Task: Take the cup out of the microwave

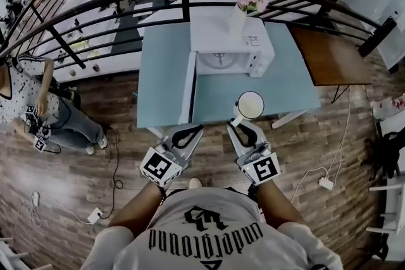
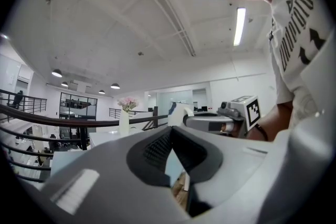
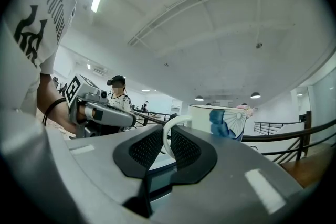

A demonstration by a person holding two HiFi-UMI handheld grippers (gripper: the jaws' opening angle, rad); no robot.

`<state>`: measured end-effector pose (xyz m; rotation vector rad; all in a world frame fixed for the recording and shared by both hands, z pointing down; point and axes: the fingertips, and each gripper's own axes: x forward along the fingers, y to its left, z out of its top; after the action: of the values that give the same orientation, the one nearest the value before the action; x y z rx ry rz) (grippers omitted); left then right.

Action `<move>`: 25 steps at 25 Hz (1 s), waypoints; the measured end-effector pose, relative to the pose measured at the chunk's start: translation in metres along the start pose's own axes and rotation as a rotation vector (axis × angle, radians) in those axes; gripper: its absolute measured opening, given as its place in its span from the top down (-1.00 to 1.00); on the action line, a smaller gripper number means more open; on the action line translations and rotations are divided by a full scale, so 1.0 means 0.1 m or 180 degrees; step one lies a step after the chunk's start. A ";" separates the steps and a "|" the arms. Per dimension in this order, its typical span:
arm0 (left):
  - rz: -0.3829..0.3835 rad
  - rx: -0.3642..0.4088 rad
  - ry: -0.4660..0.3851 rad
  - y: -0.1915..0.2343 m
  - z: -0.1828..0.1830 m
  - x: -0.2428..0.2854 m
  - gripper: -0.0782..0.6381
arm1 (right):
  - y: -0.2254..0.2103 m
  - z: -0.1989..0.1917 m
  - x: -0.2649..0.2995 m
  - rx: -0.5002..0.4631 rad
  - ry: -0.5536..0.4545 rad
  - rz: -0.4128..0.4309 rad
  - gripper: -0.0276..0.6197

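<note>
In the head view a white cup (image 1: pixel 250 104) hangs over the front edge of the light blue table (image 1: pixel 163 66), out in front of the white microwave (image 1: pixel 231 47). My right gripper (image 1: pixel 240 126) is shut on the cup's handle. The right gripper view shows the handle (image 3: pixel 169 131) pinched between the black pads of my right gripper (image 3: pixel 167 138), with the cup's blue-patterned wall (image 3: pixel 226 123) beyond. The microwave's door (image 1: pixel 188 89) stands swung open to the left. Beside that door's near end, my left gripper (image 1: pixel 188 134) is shut and holds nothing. In its own view my left gripper (image 2: pixel 171 135) shows tips that meet.
A white vase with pink flowers (image 1: pixel 241 11) stands on top of the microwave. A dark curved railing (image 1: pixel 114 0) runs behind the table. A brown table (image 1: pixel 329 54) is at the right. A person (image 1: pixel 38 104) crouches on the wooden floor at the left, and cables (image 1: pixel 319 177) lie there.
</note>
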<state>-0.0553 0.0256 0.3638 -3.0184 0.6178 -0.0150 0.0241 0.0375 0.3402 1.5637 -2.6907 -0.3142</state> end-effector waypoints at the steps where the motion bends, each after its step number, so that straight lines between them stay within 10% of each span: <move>1: 0.0015 0.0011 -0.0013 -0.05 0.03 0.02 0.64 | 0.00 0.01 -0.05 0.0001 0.0003 0.0023 0.76; 25: 0.0388 -0.0007 -0.0052 -1.64 0.17 0.23 0.64 | -0.01 0.13 -1.81 0.0151 -0.0082 0.0282 0.77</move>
<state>0.0304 0.1685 0.3572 -2.9737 0.7994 0.0161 0.1139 0.1955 0.3438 1.4559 -2.7971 -0.2724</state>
